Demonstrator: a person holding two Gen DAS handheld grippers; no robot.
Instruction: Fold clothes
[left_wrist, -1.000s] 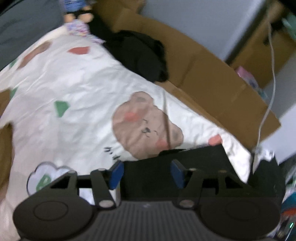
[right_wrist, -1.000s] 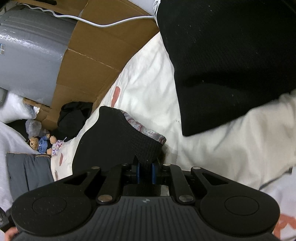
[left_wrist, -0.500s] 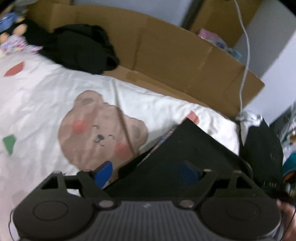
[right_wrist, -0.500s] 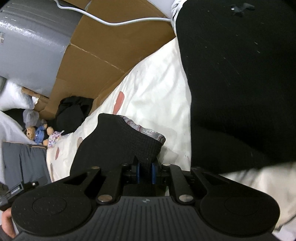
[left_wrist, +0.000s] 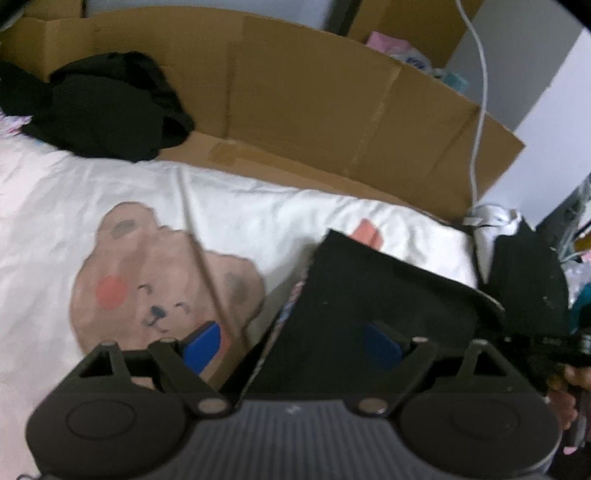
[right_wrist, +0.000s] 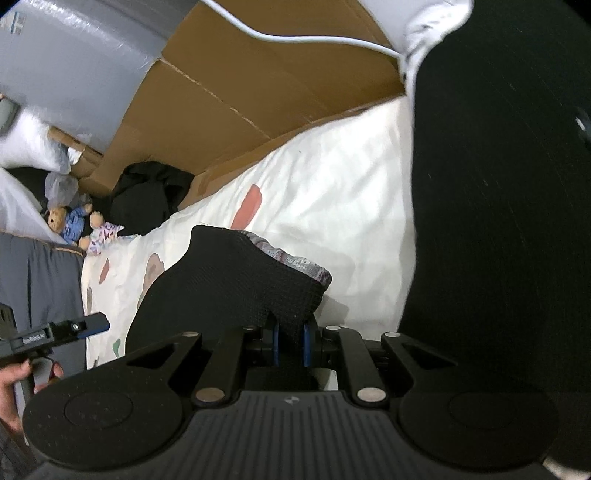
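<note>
since a second ago the left wrist view has swung over so the bear print on the bed sheet (left_wrist: 258, 206) sits further left, and the left gripper (left_wrist: 291, 345) has let its jaws spread apart, and they're opening right now. the edge of the black garment (left_wrist: 388, 295) runs between them but the blue pads aren't pressing on it, so that side is released.

the right gripper (right_wrist: 290, 343) is clenched tight on a corner of the same black garment, waffle-knit looking with a patterned lining peeking out at the fold. it's pinched up off the bed in a little tent while the rest drapes down onto the sheet.

handling wise i'd guess it's light and floppy, not slippery thanks to that knit texture, nothing fragile. it'll sag wherever it isn't held, so grabbing at corners or along a hem seems best. the free left side probably wants the opposite corner.

hard to tell: the left view is blurry and the garment is so dark that folds and edges mostly vanish. the big black mass on the right of the right wrist view could be another garment or something else, can't say. the black pile (left_wrist: 107, 107) by the cardboard (left_wrist: 314, 110) is unreadable too.
</note>
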